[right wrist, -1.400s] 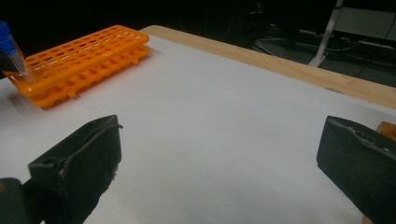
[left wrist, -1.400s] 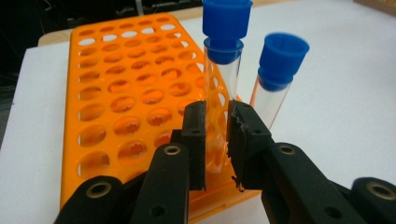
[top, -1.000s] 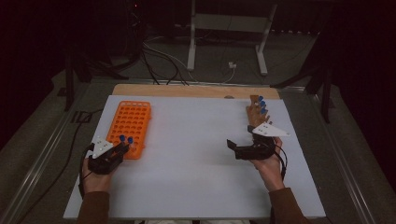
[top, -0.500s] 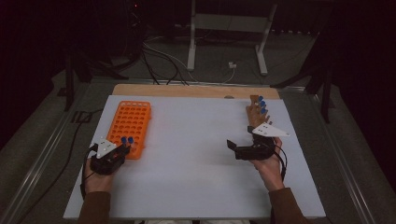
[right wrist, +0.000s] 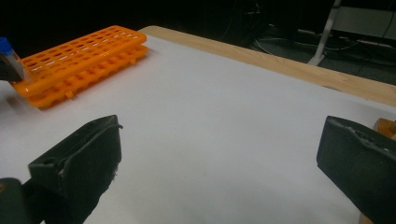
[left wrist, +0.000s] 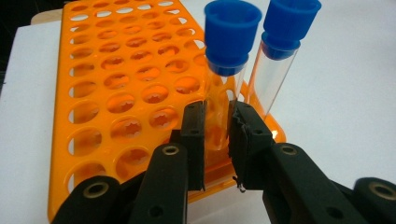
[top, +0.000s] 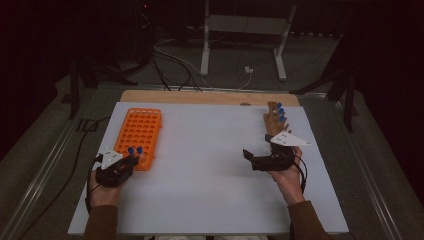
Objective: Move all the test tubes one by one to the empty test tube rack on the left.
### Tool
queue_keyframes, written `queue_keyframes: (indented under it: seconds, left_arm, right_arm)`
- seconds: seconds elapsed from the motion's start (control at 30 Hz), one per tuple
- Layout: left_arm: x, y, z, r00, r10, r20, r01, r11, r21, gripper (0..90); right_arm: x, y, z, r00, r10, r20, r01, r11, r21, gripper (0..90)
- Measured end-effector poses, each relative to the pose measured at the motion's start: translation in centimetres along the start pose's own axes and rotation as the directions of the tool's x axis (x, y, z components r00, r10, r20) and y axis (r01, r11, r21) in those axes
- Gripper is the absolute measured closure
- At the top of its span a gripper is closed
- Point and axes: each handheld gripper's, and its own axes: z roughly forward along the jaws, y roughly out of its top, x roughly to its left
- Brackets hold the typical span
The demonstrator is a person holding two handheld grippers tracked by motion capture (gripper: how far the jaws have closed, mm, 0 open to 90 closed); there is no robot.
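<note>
The blue-capped tube [left wrist: 224, 84] stands upright in a hole at the near corner of the orange rack [left wrist: 116, 93], in the centre of the left gripper view. The left claw [left wrist: 217, 135] pinches this tube on its clear wall below the cap, both black pads pressed against the glass. A second blue-capped tube [left wrist: 278, 60] stands just beside it, to the right and slightly behind, also upright.

In the high view the orange rack [top: 137, 135] lies in the left half of the frame on the white surface [top: 210, 190], with the two blue caps at its lower edge, next to the left claw [top: 131, 159].

The right claw [top: 248, 159] hangs over the surface in the right half of the frame, jaws spread wide with nothing between them. A wooden holder [top: 274, 122] with more blue-capped tubes sits just above it.
</note>
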Motion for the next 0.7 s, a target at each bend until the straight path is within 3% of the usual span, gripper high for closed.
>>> queue_keyframes:
  seconds: [0.27,0.5,0.6,0.7]
  left_arm:
    - [0.4,0.0,-1.2,0.9984,-0.045,0.034,0.047,0.9971,-0.061,64.1]
    - [0.6,0.1,-2.2,0.9944,-0.076,0.074,0.084,0.9891,-0.121,53.2]
    - [0.6,0.1,-2.4,0.9926,-0.089,0.083,0.100,0.9854,-0.138,44.6]
    - [0.4,0.2,-2.6,0.9941,-0.088,0.064,0.096,0.9847,-0.145,34.9]
  right_arm:
    - [-0.6,0.4,-0.2,0.9999,0.004,0.014,-0.003,1.000,-0.009,0.2]
    - [-1.6,0.8,-0.3,0.9990,0.007,0.043,-0.006,1.000,-0.010,0.2]
    - [-2.3,1.0,-0.5,0.9981,0.014,0.060,-0.013,1.000,-0.010,0.2]
    - [-3.2,1.1,-0.6,0.9969,0.024,0.075,-0.023,1.000,-0.011,0.2]
